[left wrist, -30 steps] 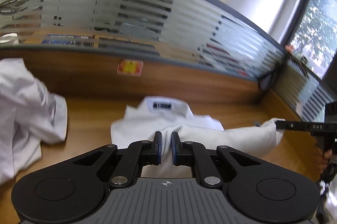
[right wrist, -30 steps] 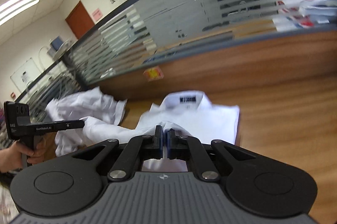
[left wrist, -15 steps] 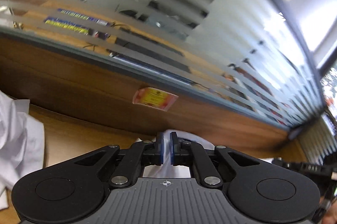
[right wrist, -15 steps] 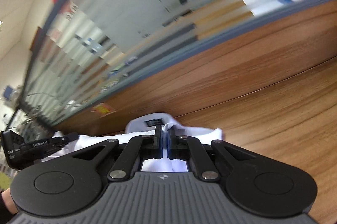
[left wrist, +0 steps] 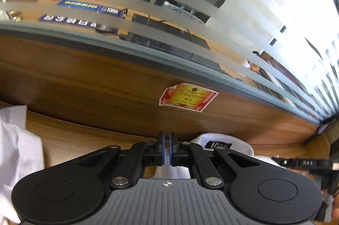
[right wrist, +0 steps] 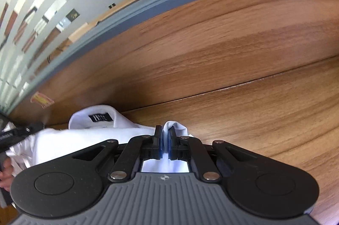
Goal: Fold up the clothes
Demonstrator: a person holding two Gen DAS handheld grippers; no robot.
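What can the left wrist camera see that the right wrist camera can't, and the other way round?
Only the left view shows the crumpled white cloth at its left edge and the blue signs behind the glass. Only the right view shows white fabric pinched in the right tongs. Both show the shirt collar with its dark label, and the sticker on the wooden panel.

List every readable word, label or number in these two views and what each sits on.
"DAS": on the right claw's black arm, seen from the left wrist.
Collar label of the white shirt: white marks on dark, too small to read.
Red and yellow sticker on the wooden partition: print too small.
Blue banners behind the frosted glass: white characters, mirrored and blurred, unreadable.
Lettering on the left claw's arm: blurred.
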